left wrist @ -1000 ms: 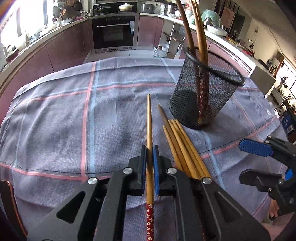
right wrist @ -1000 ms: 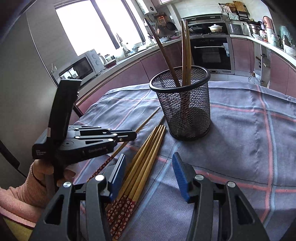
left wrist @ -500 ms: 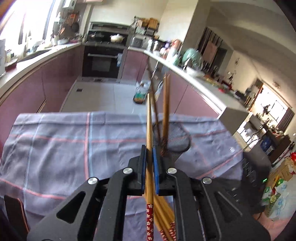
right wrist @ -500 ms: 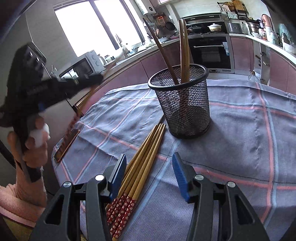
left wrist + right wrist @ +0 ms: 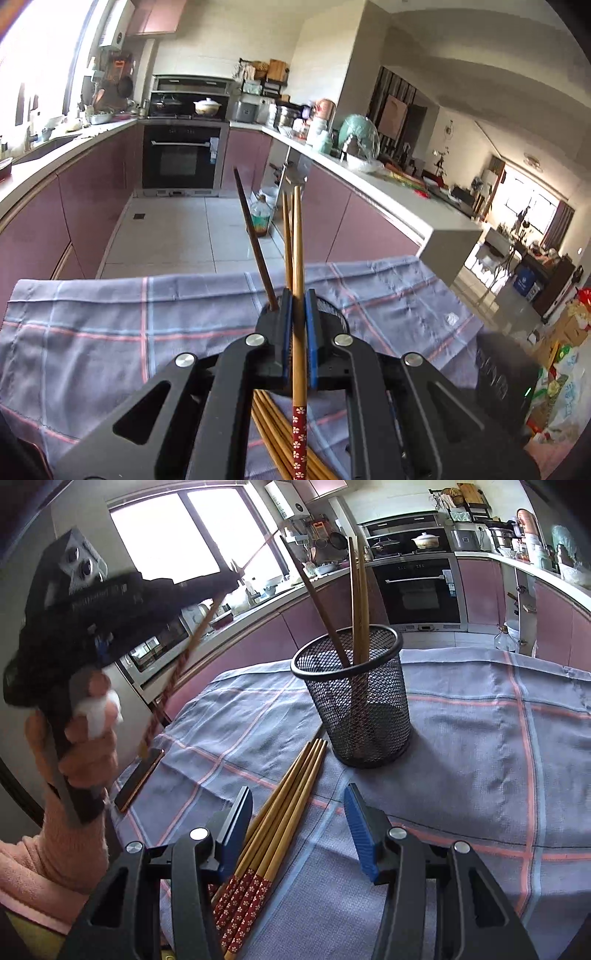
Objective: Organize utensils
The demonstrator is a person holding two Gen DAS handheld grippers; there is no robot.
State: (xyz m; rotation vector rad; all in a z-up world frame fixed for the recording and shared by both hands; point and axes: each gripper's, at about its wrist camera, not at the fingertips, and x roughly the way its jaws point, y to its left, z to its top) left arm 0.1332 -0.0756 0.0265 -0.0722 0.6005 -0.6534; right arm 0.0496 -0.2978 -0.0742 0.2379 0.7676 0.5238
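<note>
Right wrist view shows three sticks in the basket (image 5: 354,701), four under my spread right gripper (image 5: 297,830), one pinched in my left gripper (image 5: 298,325).

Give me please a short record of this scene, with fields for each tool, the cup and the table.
left tool: shut on one chopstick, raised above the table
right tool: open, holds nothing, over loose chopsticks
cup: black mesh, upright, three chopsticks inside
loose chopsticks: four, side by side, near the cup
table: covered with checked cloth
</note>
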